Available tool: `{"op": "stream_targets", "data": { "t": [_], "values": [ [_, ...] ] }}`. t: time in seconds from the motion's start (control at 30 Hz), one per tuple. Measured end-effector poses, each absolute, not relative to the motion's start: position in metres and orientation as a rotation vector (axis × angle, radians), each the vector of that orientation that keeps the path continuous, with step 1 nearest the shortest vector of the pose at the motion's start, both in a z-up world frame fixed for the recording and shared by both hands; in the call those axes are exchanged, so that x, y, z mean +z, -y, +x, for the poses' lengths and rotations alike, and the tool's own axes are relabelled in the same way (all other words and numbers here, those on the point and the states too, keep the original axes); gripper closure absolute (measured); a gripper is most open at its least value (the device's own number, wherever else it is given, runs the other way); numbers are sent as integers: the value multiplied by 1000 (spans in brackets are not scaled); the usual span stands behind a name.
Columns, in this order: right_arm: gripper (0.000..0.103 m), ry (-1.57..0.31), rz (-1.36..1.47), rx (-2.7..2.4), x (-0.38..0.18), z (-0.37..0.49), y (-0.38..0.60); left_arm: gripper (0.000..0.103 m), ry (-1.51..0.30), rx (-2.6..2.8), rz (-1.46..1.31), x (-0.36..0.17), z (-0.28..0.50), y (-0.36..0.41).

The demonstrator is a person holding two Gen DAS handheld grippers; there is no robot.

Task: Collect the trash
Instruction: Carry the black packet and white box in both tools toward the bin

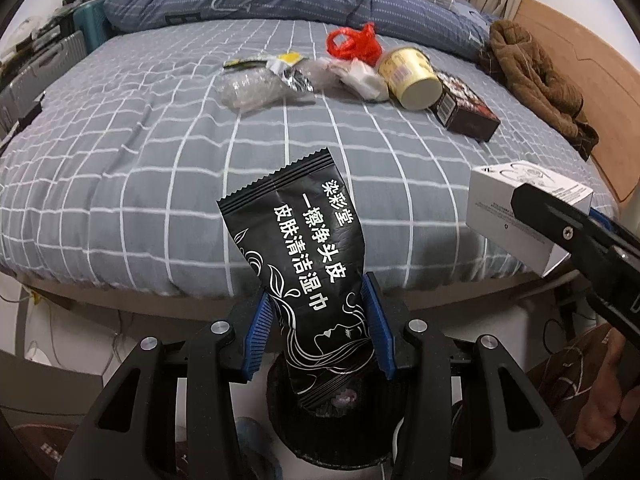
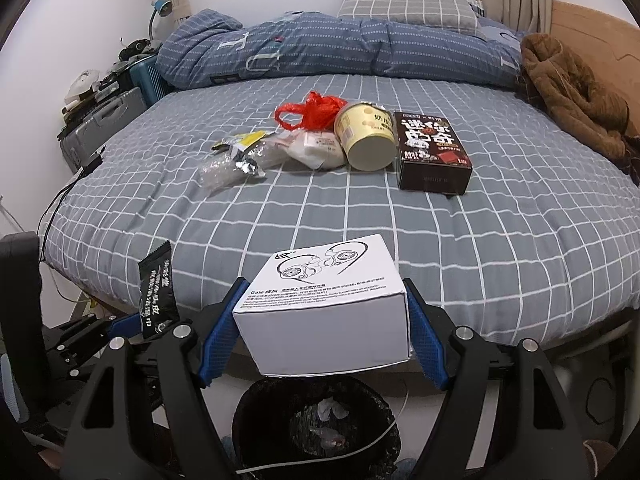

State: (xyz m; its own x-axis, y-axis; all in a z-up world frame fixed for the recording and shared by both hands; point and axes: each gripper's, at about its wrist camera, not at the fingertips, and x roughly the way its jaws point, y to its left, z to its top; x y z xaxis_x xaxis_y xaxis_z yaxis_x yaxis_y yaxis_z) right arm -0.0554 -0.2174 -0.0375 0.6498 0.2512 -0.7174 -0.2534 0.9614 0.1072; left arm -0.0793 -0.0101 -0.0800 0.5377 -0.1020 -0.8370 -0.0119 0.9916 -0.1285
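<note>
**Two pieces over the bin, five or so left on the bed**

Left gripper point(image 1: 318, 324): blue pads clamped on a black wipes sachet point(image 1: 296, 248), which stands up out of the jaws. Its lower end hangs over the mouth of the bin point(image 2: 316, 424).

Right gripper point(image 2: 322, 336): pads pressed on both side walls of a white box point(image 2: 324, 304), held level. The box sits above the bin, at the bed's near edge.

Bin: black liner, already some crumpled scraps at the bottom. So part of the collecting looks done; exact count not readable.

Not yet released: sachet and box both in the grip, neither in the bin.

Left on the bed point(image 2: 500, 240), in a loose row well apart from the bin:
- clear plastic wrap point(image 2: 218, 170)
- foil wrapper with a yellow scrap point(image 2: 250, 148)
- white crumpled bag point(image 2: 316, 152)
- red bag point(image 2: 310, 114)
- cup point(image 2: 366, 142), on its side
- dark box point(image 2: 434, 154), just beside the cup

Brown garment point(image 2: 576, 100) and quilt point(image 2: 320, 48) look like bedding and clothes, not trash.

Judgement: somewhere short of halfway. Next: drop both pieces, then go back for the row.
</note>
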Motion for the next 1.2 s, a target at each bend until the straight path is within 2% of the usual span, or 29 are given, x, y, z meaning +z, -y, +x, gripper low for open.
{"op": "stream_targets", "data": {
  "t": [0.63, 1.2],
  "values": [
    [31, -903, -4, 269, -74, -88, 226, 60, -1093, -50, -139, -114, -116, 16],
    [31, -1069, -39, 252, -144, -89, 226, 60, -1187, -32, -134, -165, -129, 7]
  ]
}}
